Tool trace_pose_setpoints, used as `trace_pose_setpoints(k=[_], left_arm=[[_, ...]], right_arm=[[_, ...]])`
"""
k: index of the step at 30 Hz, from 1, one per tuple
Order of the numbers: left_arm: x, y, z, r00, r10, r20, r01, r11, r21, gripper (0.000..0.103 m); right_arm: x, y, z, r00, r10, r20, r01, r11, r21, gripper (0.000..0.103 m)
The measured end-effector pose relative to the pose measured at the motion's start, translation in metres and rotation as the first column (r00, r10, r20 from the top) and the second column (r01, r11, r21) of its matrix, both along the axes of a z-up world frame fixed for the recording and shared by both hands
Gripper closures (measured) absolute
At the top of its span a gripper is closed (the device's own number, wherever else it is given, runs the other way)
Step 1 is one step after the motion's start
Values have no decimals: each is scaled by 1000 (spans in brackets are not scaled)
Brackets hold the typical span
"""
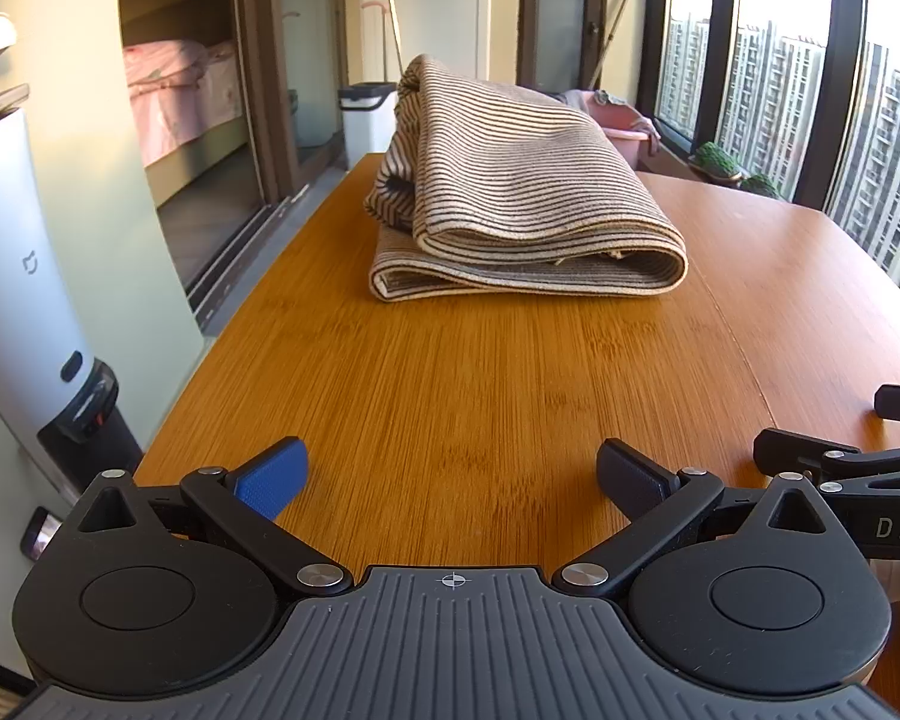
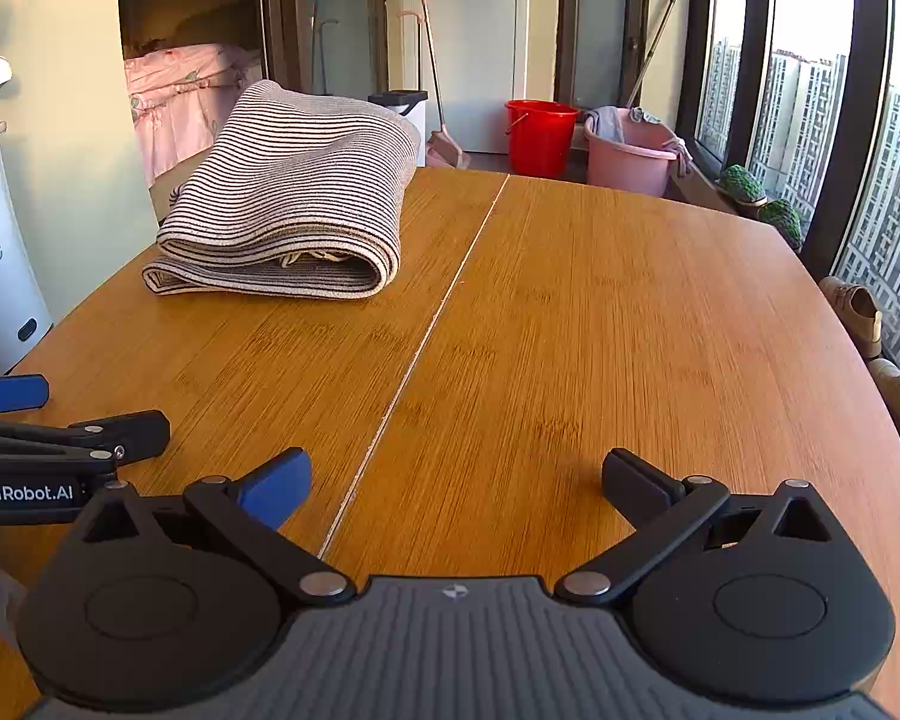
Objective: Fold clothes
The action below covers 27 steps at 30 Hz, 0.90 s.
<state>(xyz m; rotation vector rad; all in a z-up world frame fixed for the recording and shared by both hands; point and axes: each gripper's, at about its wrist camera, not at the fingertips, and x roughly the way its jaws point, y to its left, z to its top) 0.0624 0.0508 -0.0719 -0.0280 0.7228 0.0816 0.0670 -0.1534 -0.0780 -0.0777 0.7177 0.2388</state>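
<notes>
A beige garment with thin dark stripes (image 1: pixel 522 192) lies folded in a thick bundle on the far part of the wooden table (image 1: pixel 450 390). In the right wrist view the garment (image 2: pixel 294 204) sits at the far left of the table (image 2: pixel 600 312). My left gripper (image 1: pixel 450 480) is open and empty, low over the near table, well short of the garment. My right gripper (image 2: pixel 456 486) is open and empty, beside the left one, to its right. The right gripper shows at the left wrist view's right edge (image 1: pixel 858 462), and the left gripper at the right wrist view's left edge (image 2: pixel 60 426).
A white appliance (image 1: pixel 18 300) stands left of the table. A red bucket (image 2: pixel 540 135) and a pink basin (image 2: pixel 630 156) stand on the floor beyond the far edge. Shoes (image 2: pixel 870 324) lie by the windows at the right. A seam (image 2: pixel 438 312) runs down the tabletop.
</notes>
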Motion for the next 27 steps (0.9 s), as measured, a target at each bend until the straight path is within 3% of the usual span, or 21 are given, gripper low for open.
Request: trace_pose_setpoints(k=[27], left_arm=[[2, 0, 0, 1000, 0, 2, 0, 1000, -3, 0]], right_arm=[[-2, 4, 1, 1000, -2, 3, 2, 1000, 3, 0]])
